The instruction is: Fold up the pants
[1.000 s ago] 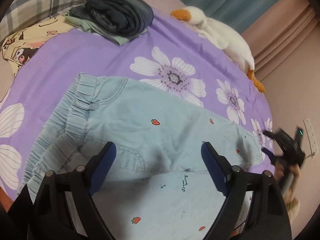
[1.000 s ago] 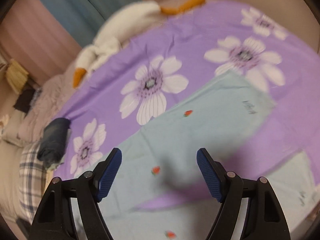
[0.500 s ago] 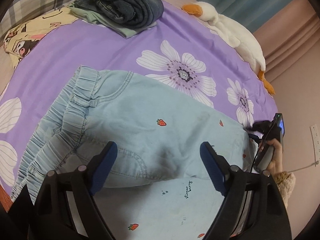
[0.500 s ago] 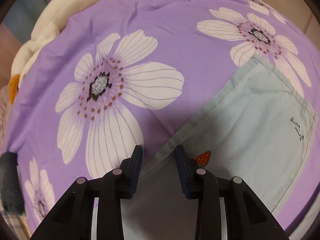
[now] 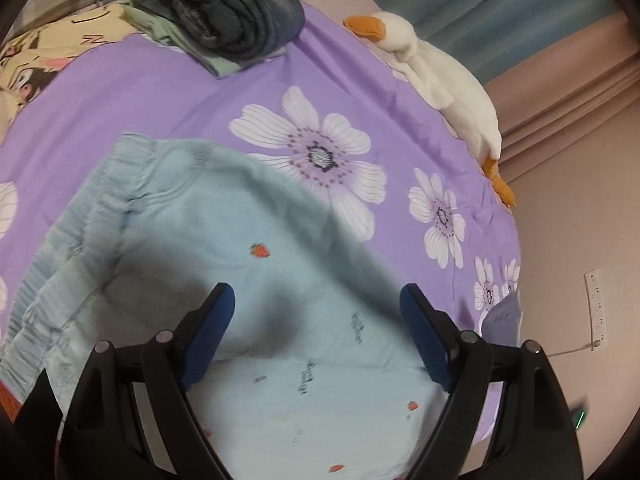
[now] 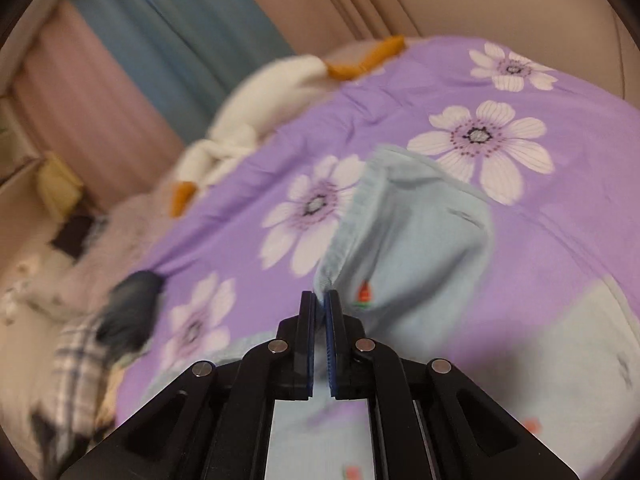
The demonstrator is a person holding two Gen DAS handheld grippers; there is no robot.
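Right gripper clamped on pants hem; left gripper wide, empty. Carry hem toward waistband, edges aligned.

A pair of light blue denim pants is seen spread on a purple bedsheet printed with white flowers. The fabric is dotted with small red strawberries and short dark lettering. The gathered elastic waistband is laid toward the left in the left wrist view, with the pant legs stretched toward the lower right. In the right wrist view, a leg end of the pants is seen lifted off the sheet, pinched at its hem corner between the closed pads of the right hand-held gripper, and hung in a loose fold above the rest of the garment.
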